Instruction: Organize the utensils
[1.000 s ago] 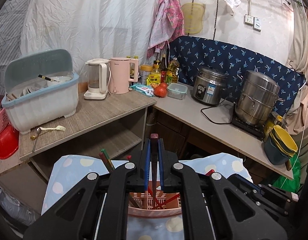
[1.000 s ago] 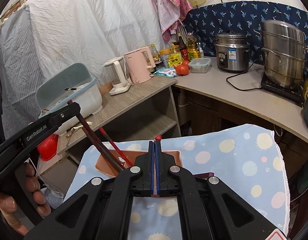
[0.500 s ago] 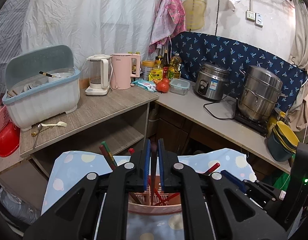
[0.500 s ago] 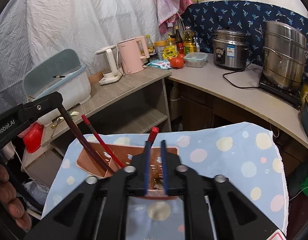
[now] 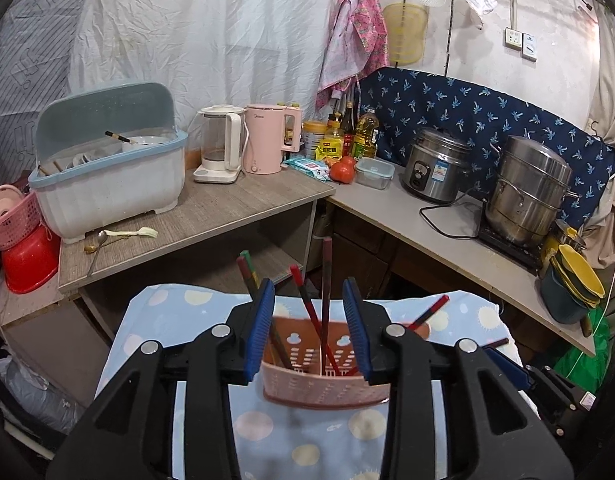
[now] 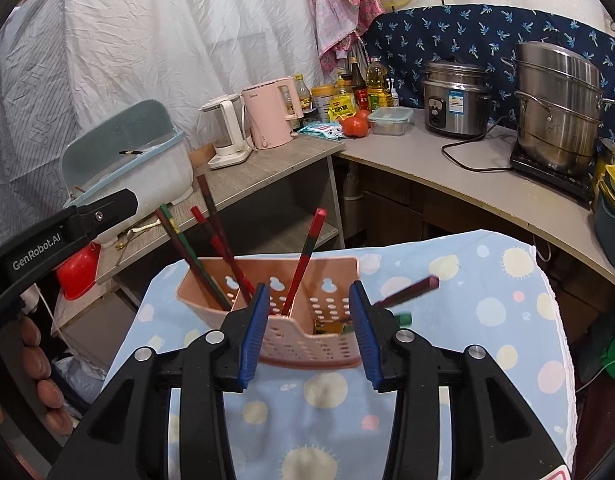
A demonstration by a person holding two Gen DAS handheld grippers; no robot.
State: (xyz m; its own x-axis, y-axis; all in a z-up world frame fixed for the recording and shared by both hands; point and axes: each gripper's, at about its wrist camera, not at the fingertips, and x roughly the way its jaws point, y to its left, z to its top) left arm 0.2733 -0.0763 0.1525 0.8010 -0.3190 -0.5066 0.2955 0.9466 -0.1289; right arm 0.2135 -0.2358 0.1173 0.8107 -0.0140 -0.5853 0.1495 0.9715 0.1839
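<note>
Both tongs opening, left tongs and right tongs clamp nothing; chopsticks stand loose in the caddy. Sticks look light, stiff, slick; pinch mid-shaft.

A blue dotted cloth covers the table, bearing the pink utensil basket.

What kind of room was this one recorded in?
Most likely a small, makeshift home kitchen: a rice cooker and steamer pot sit on the counter, with kettles, oil bottles and a covered dish rack nearby.
</note>
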